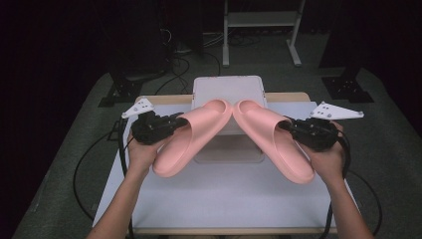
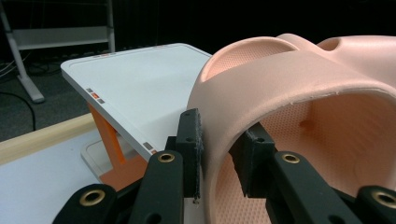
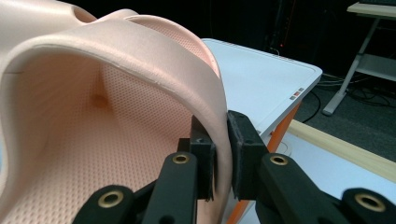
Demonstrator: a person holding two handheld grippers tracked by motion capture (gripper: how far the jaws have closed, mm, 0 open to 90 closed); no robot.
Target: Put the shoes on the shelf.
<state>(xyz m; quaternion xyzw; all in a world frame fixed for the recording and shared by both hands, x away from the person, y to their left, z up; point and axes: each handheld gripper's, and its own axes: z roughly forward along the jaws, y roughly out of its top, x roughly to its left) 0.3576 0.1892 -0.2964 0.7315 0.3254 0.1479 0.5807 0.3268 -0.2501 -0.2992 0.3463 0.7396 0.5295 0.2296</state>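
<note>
Two pink slide sandals are held up over the table, toes meeting above a white rack. My left gripper is shut on the strap edge of the left sandal; in the left gripper view its jaws pinch the strap wall of the left sandal. My right gripper is shut on the strap edge of the right sandal; in the right gripper view the right sandal has its strap clamped between the black jaws. Both heels slope down toward the person.
A white-topped rack with orange legs stands at the table's far middle, seen as the rack and the rack in the gripper views. The white table has a wooden far edge. Cables trail off both sides; a metal stand is behind.
</note>
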